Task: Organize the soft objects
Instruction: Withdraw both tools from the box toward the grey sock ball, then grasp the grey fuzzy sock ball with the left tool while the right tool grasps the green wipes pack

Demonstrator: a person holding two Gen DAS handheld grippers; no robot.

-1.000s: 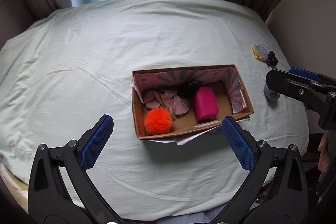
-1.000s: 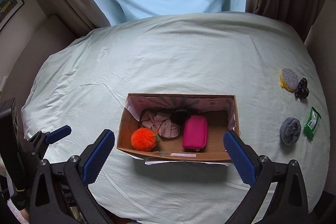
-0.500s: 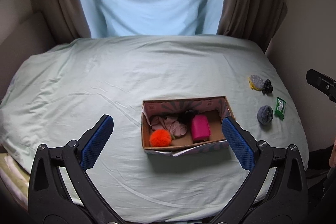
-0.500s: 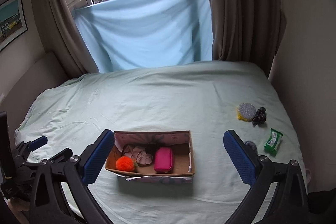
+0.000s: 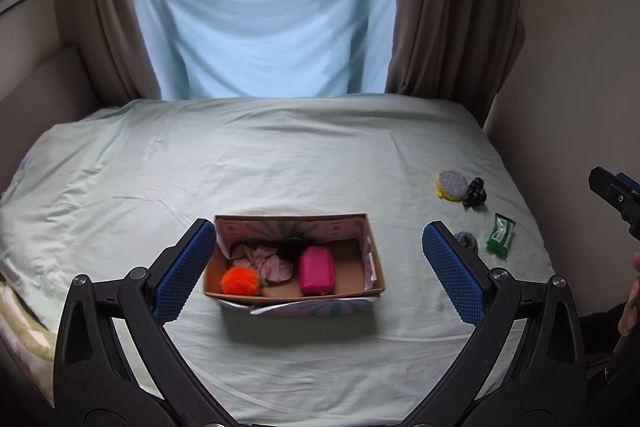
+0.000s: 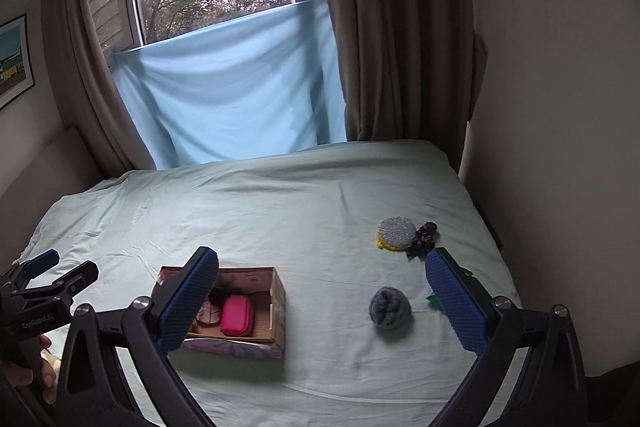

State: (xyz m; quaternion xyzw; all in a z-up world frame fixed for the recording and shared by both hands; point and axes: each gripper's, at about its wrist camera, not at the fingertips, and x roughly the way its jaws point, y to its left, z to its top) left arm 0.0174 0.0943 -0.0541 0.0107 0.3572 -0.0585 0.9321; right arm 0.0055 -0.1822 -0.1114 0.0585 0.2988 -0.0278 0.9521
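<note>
- Between the spread blue-padded fingers of the right gripper (image 6: 322, 301), a little right of centre, lies the round grey-blue knitted bundle (image 6: 391, 307), on the pale green bedsheet (image 6: 280, 211).
- That bundle sits well to the right of the open cardboard box (image 6: 278, 301); it has no clear long axis, so any closing direction should suit it.
- The right gripper is plainly the nearer one: in the left view the same bundle is mostly hidden behind the left gripper's right finger (image 5: 454, 275).
- Both grippers are spread wide and hold nothing; the left gripper (image 5: 320, 273) frames the box.
- Already in the box: orange fluffy pom-pom (image 5: 240, 280), pink crumpled cloth (image 5: 264, 261), magenta zip pouch (image 5: 317, 270).
- Loose farther right: round grey-and-yellow sponge (image 6: 396, 233), dark patterned scrunchie (image 6: 423, 234), green packet (image 5: 500, 235).
- My guess: the right gripper reaches forward and down.
</note>
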